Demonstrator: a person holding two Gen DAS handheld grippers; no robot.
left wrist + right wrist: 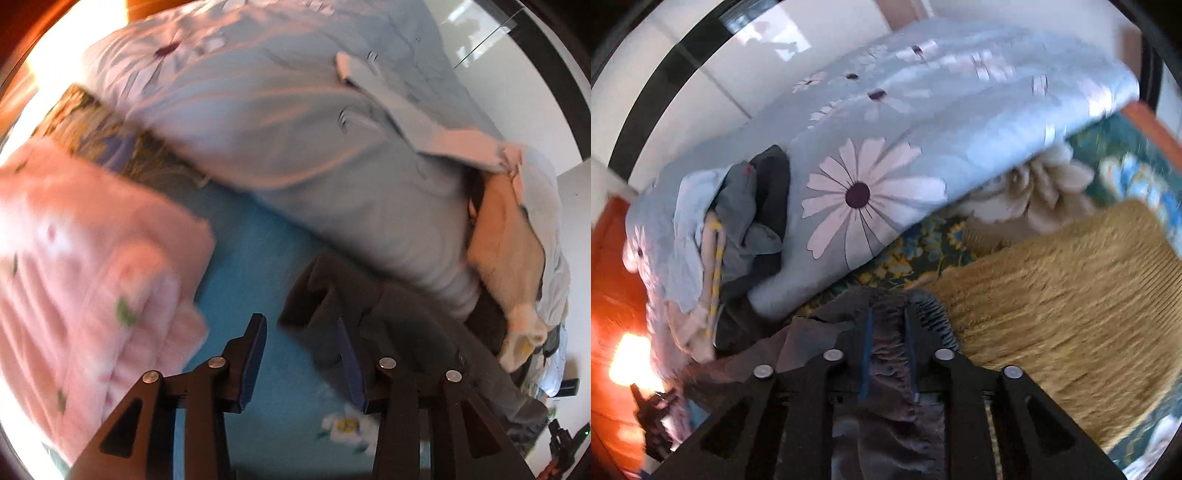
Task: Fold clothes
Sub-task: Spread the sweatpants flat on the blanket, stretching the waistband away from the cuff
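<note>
At the bottom centre of its view the right gripper point(888, 321) pinches the gathered waistband of a grey garment point(886, 373), while the left gripper point(301, 328) hangs wide and empty over the blue sheet point(258, 258), so spreading it flat likely needs a second corner caught.

Home bedroom: a bed with a blue sheet point(258, 251), a daisy-print quilt point(923, 147) across the frame's centre, and a pink blanket point(92, 258) at left.
</note>
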